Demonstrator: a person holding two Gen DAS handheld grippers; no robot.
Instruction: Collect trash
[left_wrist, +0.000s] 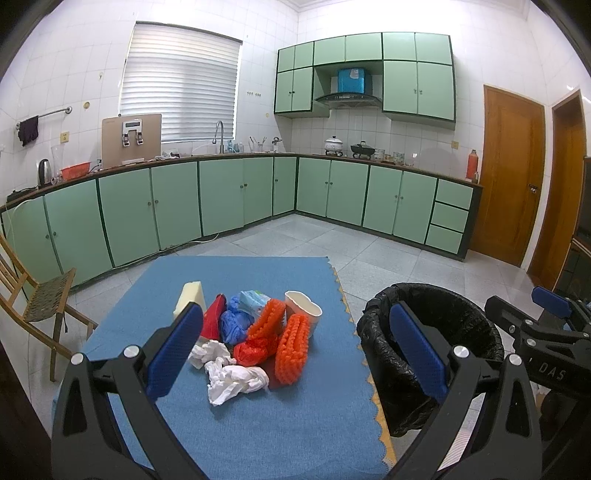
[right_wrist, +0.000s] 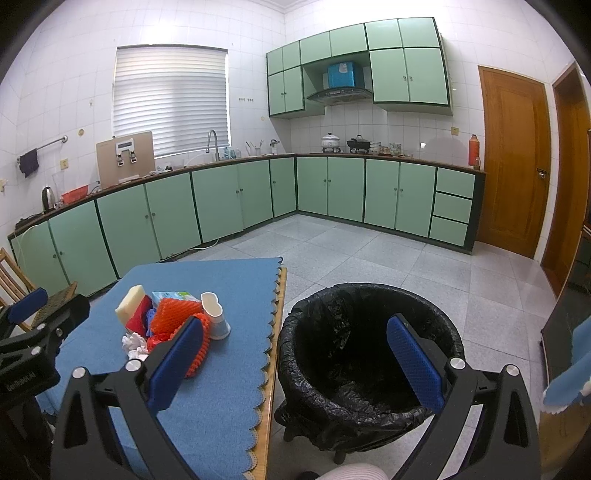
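Two handheld grippers hover, empty, over a pile of trash and a lined bin.

Nearest, the left gripper (left_wrist: 295, 343) has its jaws spread wide, holding nothing, above the blue-clothed worktop (left_wrist: 258, 424); crumpled white tissue (left_wrist: 232, 373) lies between and just beyond them, heaped with orange mesh sleeves (left_wrist: 291, 347), blue and red plastic bags and a paper cup (left_wrist: 304, 310), probably piled together for easy picking. The right gripper (right_wrist: 295, 363), also wide open and empty, frames the black-lined trash bin (right_wrist: 369, 362) standing on the floor beside the worktop's right edge, likely placed within reach for drops.
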